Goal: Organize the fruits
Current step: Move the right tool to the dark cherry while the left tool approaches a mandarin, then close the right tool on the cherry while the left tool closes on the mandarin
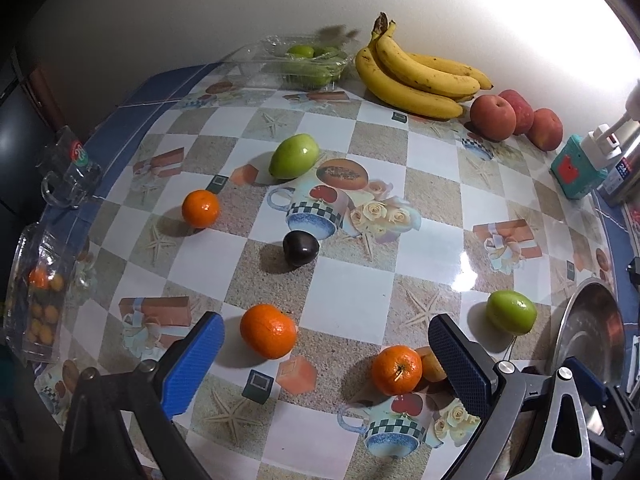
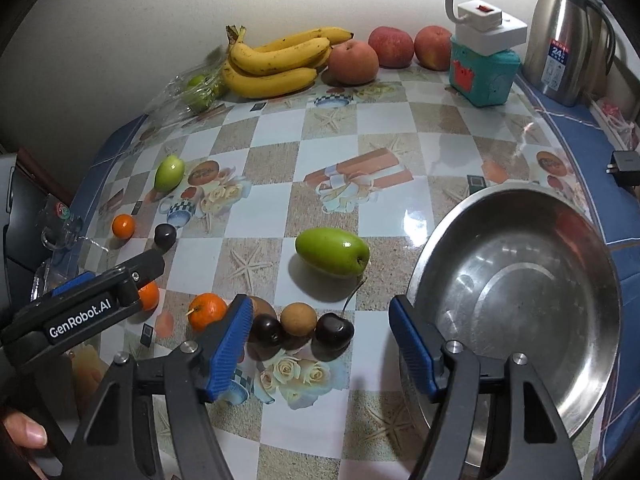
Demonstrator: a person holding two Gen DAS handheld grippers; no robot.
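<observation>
My right gripper (image 2: 322,346) is open just above the patterned tablecloth. Ahead of its blue pads lie two dark cherries (image 2: 334,330), a brown longan (image 2: 298,320) and a stemmed mandarin (image 2: 207,311); the pads touch none of them. A green fruit (image 2: 332,250) lies further ahead, and an empty steel bowl (image 2: 520,280) stands to the right. My left gripper (image 1: 328,360) is also open, low over the table. One orange (image 1: 268,332) and the stemmed mandarin (image 1: 397,370) sit between its fingers' lines, untouched. Further off are a dark fruit (image 1: 301,248), another orange (image 1: 201,208) and a green fruit (image 1: 294,156).
Along the back wall are bananas (image 2: 276,64), three reddish apples (image 2: 354,62) and a clear plastic box of green fruit (image 1: 312,62). A teal box with a power strip (image 2: 486,72) and a steel thermos (image 2: 560,36) stand back right. A glass mug (image 1: 68,176) sits at the left edge.
</observation>
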